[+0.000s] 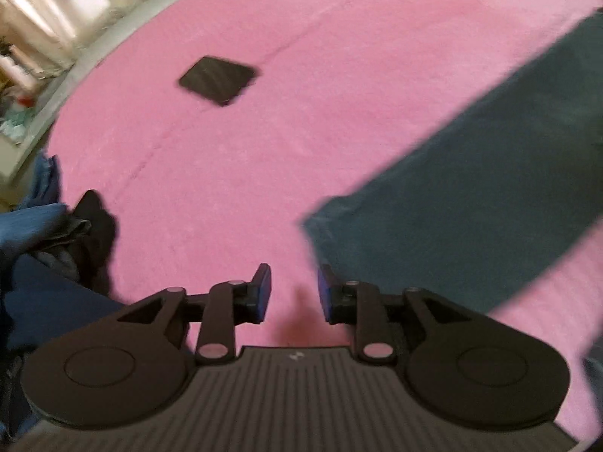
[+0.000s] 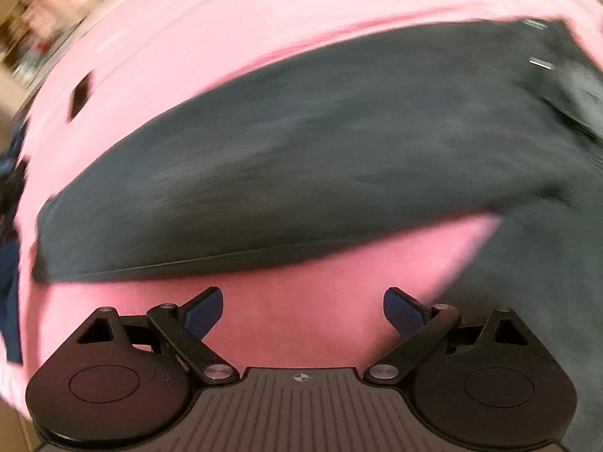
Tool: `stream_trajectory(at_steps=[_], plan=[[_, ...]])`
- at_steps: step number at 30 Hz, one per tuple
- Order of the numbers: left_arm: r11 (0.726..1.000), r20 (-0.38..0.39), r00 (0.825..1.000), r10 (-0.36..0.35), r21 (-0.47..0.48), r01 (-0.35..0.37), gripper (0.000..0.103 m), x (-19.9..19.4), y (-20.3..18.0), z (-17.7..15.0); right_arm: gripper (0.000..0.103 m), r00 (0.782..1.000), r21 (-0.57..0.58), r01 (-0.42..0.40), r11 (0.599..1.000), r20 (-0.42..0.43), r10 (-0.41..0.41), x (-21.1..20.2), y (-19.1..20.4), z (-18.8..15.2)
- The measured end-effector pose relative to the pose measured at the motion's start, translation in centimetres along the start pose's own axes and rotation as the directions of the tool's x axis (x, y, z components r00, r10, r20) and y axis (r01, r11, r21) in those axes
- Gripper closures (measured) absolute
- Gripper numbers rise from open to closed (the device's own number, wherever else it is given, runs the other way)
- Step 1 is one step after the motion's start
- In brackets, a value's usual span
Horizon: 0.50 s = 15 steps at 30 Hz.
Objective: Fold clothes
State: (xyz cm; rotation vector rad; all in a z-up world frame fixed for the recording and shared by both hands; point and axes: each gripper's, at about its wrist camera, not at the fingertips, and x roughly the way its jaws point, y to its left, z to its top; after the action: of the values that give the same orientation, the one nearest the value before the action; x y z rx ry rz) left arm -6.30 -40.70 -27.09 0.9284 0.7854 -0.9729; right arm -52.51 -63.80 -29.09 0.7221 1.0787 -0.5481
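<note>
A dark grey pair of trousers [image 2: 320, 143] lies spread on a pink blanket [image 2: 282, 320]. In the right wrist view one leg stretches across the middle and the other leg [image 2: 527, 282] runs down the right side. My right gripper [image 2: 303, 310] hovers open over the pink gap between the legs, holding nothing. In the left wrist view a trouser leg [image 1: 471, 188] reaches in from the upper right, its hem just ahead of the right fingertip. My left gripper [image 1: 294, 293] is open above the pink blanket [image 1: 226, 169], with nothing between its fingers.
A flat black square object [image 1: 219, 80] lies on the blanket further out, also seen as the black object [image 2: 80, 96]. A heap of blue and black clothes [image 1: 49, 248] sits at the left edge. Beyond the blanket's far edge is a cluttered floor and a bright window.
</note>
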Motion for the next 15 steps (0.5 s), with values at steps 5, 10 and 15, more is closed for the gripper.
stream_trajectory(at_steps=[5, 10, 15], plan=[[0.952, -0.025, 0.958, -0.286, 0.106, 0.287, 0.059, -3.9, -8.3, -0.8, 0.008, 0.998, 0.138, 0.064, 0.988, 0.020, -0.067, -3.5, -6.7, -1.1], [0.862, -0.124, 0.886, -0.448, 0.206, 0.464, 0.043, -5.0, -15.8, -1.9, 0.008, 0.999, 0.027, 0.033, 0.999, -0.019, -0.032, -3.6, -6.4, -2.1], [0.843, -0.204, 0.875, -0.438, 0.245, 0.479, 0.037, -2.7, -18.4, -2.9, 0.007, 0.998, -0.082, -0.004, 0.997, -0.062, -0.001, -3.7, -6.2, -3.1]])
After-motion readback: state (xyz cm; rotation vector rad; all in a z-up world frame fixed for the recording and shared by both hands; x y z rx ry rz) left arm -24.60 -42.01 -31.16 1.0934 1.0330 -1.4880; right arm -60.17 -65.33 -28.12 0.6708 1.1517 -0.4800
